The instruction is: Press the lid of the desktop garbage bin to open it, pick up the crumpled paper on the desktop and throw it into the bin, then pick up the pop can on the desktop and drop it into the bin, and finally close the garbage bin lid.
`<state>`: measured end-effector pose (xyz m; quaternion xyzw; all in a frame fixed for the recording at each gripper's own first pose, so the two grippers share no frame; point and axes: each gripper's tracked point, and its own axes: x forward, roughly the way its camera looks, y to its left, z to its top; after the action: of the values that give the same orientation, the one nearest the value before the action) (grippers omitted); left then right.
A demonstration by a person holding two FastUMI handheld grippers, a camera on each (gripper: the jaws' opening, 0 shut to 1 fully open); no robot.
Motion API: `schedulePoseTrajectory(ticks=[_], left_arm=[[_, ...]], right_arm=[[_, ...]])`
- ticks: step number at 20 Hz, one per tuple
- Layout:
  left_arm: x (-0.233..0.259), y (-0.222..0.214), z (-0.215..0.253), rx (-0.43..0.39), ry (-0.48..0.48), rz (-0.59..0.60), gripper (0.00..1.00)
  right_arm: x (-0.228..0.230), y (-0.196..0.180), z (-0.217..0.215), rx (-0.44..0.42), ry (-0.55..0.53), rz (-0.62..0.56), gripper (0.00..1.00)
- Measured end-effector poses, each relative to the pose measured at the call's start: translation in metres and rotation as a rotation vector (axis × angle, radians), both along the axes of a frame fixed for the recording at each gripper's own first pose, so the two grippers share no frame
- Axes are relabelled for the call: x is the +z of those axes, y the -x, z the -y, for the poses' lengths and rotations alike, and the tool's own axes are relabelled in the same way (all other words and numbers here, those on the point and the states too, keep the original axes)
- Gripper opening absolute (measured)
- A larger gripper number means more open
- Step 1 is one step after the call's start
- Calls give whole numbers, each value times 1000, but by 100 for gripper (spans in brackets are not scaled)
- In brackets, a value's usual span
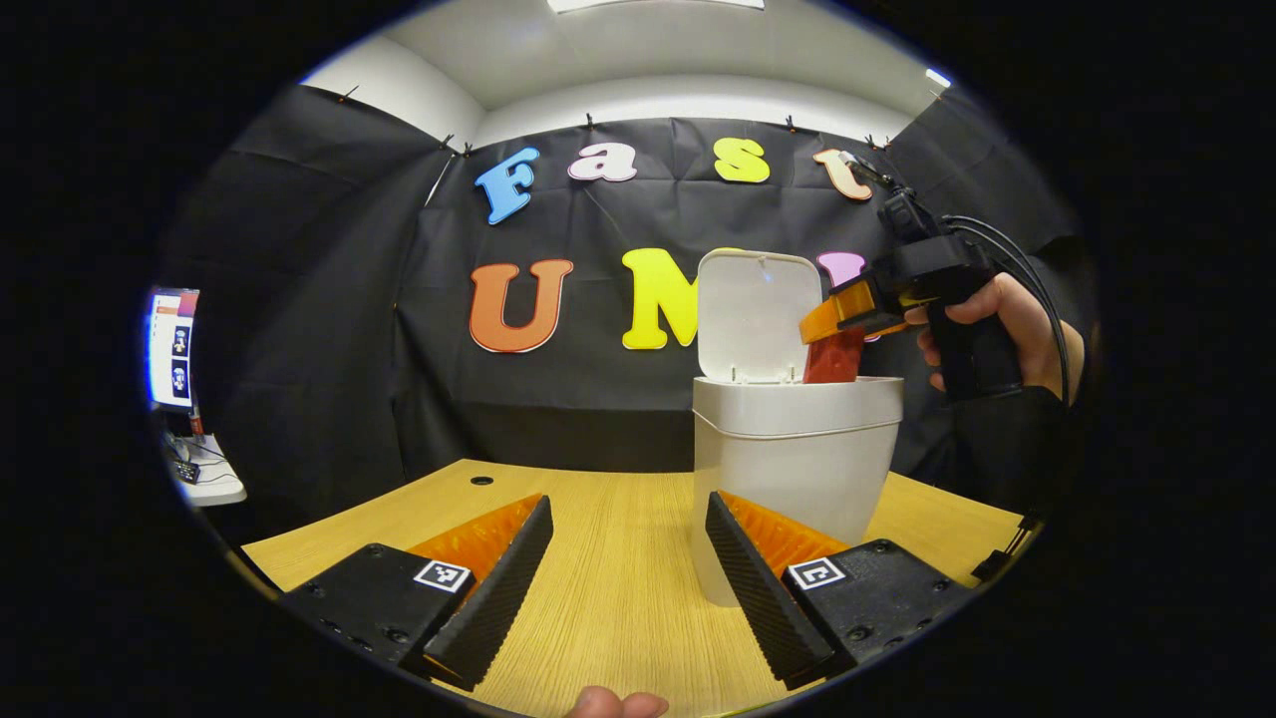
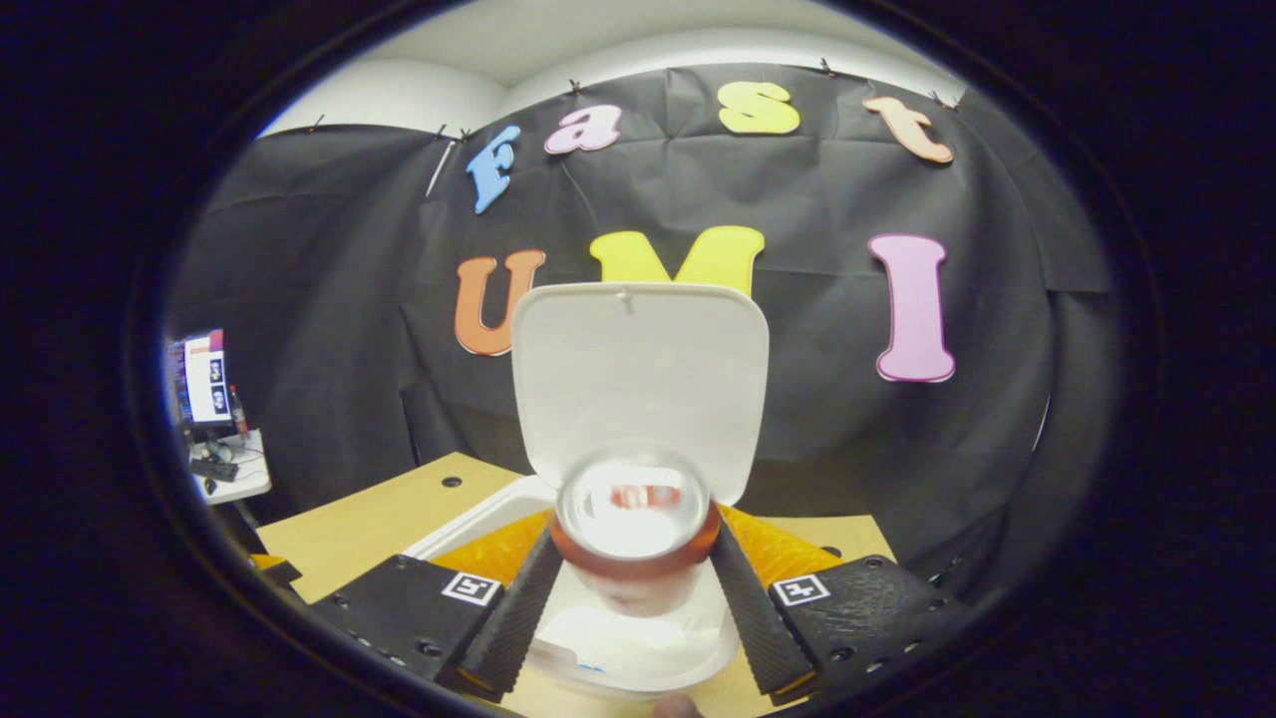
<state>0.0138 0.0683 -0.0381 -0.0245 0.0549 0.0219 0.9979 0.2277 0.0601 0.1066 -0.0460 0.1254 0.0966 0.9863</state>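
Observation:
A white desktop bin (image 1: 793, 459) stands on the wooden table with its lid (image 1: 758, 314) raised upright. The red pop can (image 1: 835, 356) hangs over the bin's mouth, and my right gripper (image 1: 847, 319), held by a hand, is shut on it. In the right gripper view the can (image 2: 634, 534) sits between my fingers (image 2: 518, 613), its silver end facing the camera, right above the open bin (image 2: 638, 638) and in front of the lid (image 2: 640, 384). My left gripper (image 1: 628, 583) is open low over the table, just left of the bin's base.
The wooden table (image 1: 608, 598) has a small round hole (image 1: 481, 481) near its far left edge. A side desk with a lit monitor (image 1: 171, 347) stands beyond the table's left edge. A fingertip (image 1: 616, 703) shows at the bottom of the left gripper view.

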Motion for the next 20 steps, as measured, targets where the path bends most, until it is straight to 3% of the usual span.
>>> schedulePoseTrajectory(ticks=[11,16,20], left_arm=[[-6,0,2,-15,1,-22,99],[-4,0,2,-21,7,-17,99],[-7,1,3,-29,32,-30,99]], right_arm=[[18,9,-8,2,17,66,88],[60,12,-12,-4,37,203,97],[102,4,-17,-17,21,291,95]])
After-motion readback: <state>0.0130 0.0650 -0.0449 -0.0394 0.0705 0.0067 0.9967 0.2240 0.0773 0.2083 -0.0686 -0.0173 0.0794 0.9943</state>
